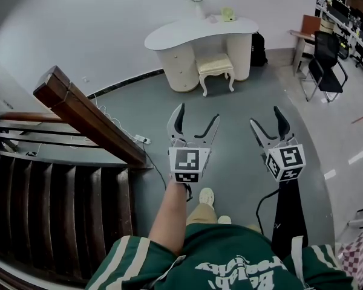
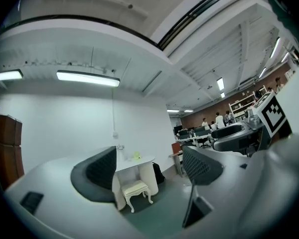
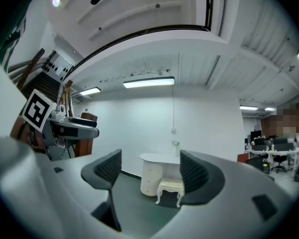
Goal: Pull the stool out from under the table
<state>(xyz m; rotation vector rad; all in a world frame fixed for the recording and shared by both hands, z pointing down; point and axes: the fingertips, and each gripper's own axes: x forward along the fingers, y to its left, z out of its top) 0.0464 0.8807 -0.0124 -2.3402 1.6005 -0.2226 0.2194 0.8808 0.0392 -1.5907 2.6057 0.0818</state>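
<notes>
Stool (image 1: 216,67) still tucked at the white surface (image 1: 187,34), both tongs released and empty.
The cream stool stands in the knee gap between the surface's two pedestals, by the far wall, with its front legs out on the grey floor (image 1: 230,110). A small pale green object (image 1: 228,15) sits on top of the surface and a black bag (image 1: 258,48) stands just beside its right pedestal. Well apart from the stool, the left tongs (image 1: 198,115) and right tongs (image 1: 267,116) are held side by side over the floor, pointing towards it, each with its jaws spread and nothing between them. A wooden stair rail (image 1: 85,115) runs at the left, and a black chair (image 1: 327,65) stands at the right.
</notes>
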